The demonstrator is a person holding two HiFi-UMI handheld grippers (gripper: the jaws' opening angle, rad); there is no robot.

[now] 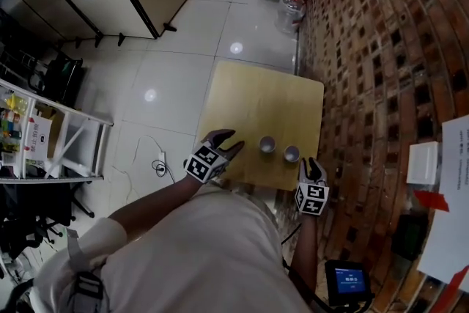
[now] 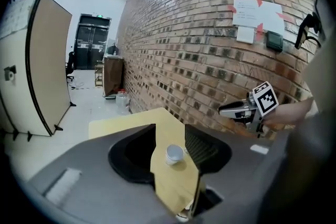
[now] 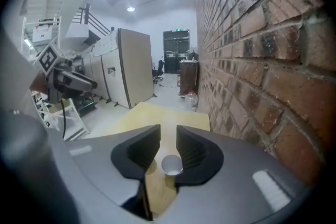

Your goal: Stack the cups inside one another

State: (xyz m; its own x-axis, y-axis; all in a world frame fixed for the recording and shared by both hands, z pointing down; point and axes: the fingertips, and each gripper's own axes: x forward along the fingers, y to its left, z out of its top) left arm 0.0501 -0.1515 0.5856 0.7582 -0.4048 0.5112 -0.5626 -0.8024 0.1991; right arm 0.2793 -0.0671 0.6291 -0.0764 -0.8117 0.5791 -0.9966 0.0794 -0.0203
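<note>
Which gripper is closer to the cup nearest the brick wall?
Right. The right gripper is just beside the wall-side cup, which shows between its open jaws in the right gripper view. The left gripper is farther off, beyond the other cup.

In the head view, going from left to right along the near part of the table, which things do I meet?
left gripper → left cup → right cup → right gripper
</note>
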